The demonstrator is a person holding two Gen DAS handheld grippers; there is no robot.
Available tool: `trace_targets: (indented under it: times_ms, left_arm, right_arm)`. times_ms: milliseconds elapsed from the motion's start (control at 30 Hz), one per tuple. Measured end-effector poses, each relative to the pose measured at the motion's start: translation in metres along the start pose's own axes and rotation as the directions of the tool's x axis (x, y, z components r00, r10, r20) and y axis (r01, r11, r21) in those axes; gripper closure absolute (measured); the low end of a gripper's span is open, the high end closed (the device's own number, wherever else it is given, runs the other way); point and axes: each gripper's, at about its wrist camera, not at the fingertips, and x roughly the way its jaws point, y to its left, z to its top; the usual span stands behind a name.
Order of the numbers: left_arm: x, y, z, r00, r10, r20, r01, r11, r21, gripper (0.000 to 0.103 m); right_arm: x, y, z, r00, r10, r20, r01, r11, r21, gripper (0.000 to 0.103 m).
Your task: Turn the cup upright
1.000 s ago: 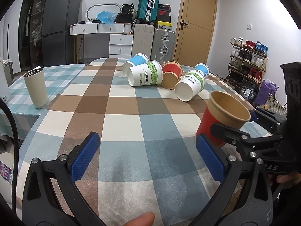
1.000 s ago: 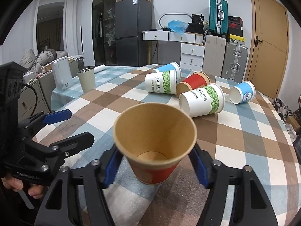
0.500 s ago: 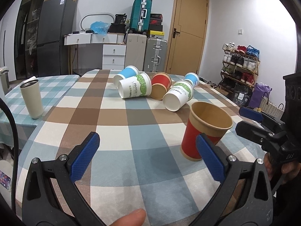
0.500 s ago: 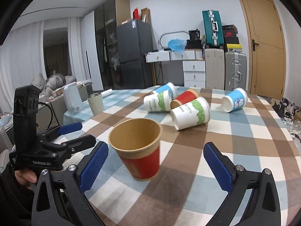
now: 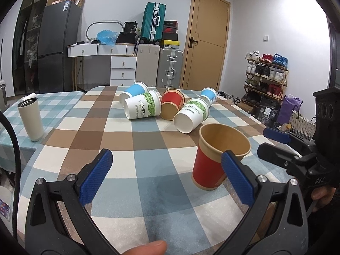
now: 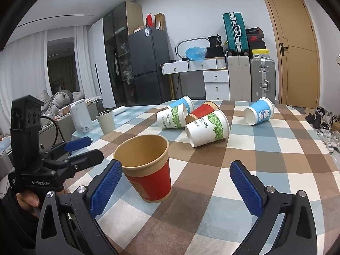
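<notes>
A red paper cup (image 5: 209,167) with a brown rim stands upright on the checked tablecloth; it also shows in the right wrist view (image 6: 148,170). My right gripper (image 6: 176,187) is open and empty, with the cup just ahead of its left finger. My left gripper (image 5: 165,176) is open and empty, with the cup by its right finger. Several cups lie on their sides farther back: a white and green one (image 5: 191,114), another white and green one (image 5: 143,107), a red one (image 5: 172,104) and two blue ones (image 5: 133,90) (image 5: 209,95).
A grey tumbler (image 5: 31,119) stands upright at the table's left side. A white appliance (image 6: 81,119) sits beyond the tumbler in the right wrist view. The table's edge (image 5: 250,114) runs along the right, with a shoe rack (image 5: 265,74) beyond it.
My right gripper set the red cup down upright, opened and drew back from it. The left gripper stayed open and moved little.
</notes>
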Motion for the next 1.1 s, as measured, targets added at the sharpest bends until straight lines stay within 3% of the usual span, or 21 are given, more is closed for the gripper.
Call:
trace_targets:
  times_ms: [1100]
  left_arm:
    - [0.0017, -0.0060, -0.0040, 1.000, 0.000, -0.021, 0.000, 0.999, 0.038, 0.001]
  right_arm:
    - [0.0007, 0.0012, -0.0027, 1.000, 0.001, -0.015, -0.001, 1.000, 0.004, 0.000]
